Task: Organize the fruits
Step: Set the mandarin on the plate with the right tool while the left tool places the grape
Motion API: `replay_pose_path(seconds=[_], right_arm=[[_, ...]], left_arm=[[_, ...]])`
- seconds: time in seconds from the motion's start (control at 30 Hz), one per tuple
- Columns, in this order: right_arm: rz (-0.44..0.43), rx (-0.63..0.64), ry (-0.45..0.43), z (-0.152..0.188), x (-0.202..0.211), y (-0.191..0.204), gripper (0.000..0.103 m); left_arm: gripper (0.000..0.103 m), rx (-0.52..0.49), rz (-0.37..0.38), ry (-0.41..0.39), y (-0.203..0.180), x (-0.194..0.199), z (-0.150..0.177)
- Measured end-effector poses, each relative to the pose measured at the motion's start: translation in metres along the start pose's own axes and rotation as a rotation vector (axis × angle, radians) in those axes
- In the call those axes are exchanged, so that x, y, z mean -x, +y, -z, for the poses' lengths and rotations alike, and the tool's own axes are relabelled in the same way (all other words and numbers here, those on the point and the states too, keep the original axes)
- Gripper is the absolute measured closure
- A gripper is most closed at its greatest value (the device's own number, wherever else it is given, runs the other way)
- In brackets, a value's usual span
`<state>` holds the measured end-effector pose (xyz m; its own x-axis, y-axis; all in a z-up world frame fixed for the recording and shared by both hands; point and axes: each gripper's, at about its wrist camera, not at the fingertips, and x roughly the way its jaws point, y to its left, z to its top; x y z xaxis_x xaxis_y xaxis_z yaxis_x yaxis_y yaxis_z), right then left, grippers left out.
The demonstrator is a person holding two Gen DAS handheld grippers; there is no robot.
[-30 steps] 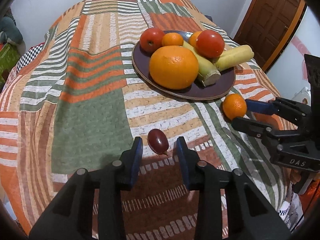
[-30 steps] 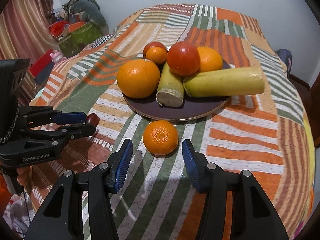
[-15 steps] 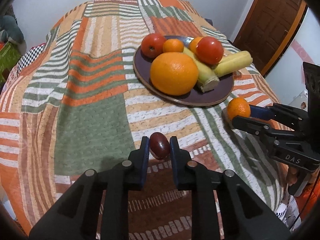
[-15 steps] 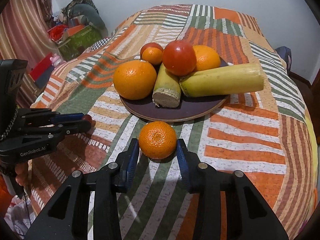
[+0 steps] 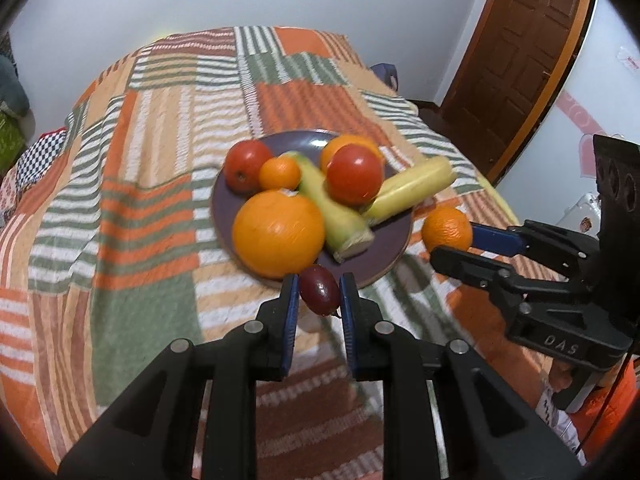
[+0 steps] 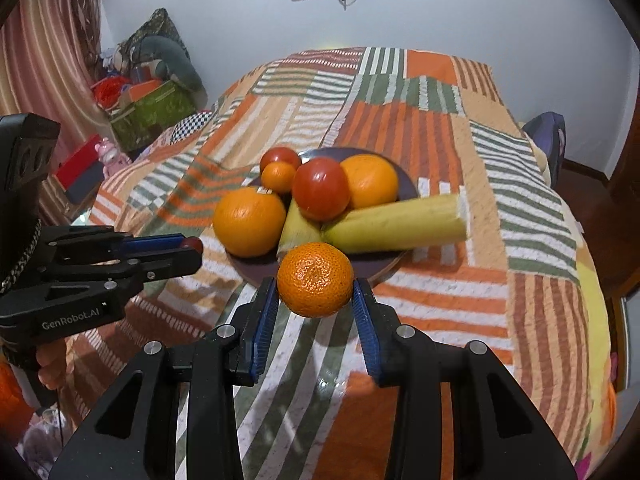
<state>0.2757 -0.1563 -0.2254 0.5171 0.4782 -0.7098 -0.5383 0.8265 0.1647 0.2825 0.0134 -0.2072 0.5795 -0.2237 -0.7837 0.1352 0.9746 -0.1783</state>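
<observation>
Holding both fruits clear of the quilt (image 6: 440, 312), you are now on the carry to the plate (image 5: 394, 256). Your left gripper (image 5: 319, 300) is clamped on the grape (image 5: 319, 290), pinched near the pad tips; your right gripper (image 6: 316, 300) is closed on the mandarin (image 6: 315, 279), gripped across its middle.

Keep both grips firm but don't squeeze the grape harder, since it looks soft and could burst or pop out. The plate's near rim lies just ahead of both loads, and it is crowded: a big orange (image 5: 279, 232) sits at the front left, two corn cobs (image 6: 394, 222) cross the middle, tomatoes (image 5: 354, 174) and smaller oranges sit behind.

Aim the grape for the bare strip of plate at the near rim, and the mandarin for the gap beside the cobs. Lower each until it touches before letting go, one hand at a time, so nothing rolls off.
</observation>
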Motion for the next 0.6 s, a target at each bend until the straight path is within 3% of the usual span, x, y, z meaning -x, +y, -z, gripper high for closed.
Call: replay_pose_path(seconds=[0.6], right_arm=[[-0.014,-0.011,0.047,-0.004,-0.038,-0.014,0.068]], left_arm=[[0.083,-0.024,0.013,0.061,-0.012,-0.05,-0.006]])
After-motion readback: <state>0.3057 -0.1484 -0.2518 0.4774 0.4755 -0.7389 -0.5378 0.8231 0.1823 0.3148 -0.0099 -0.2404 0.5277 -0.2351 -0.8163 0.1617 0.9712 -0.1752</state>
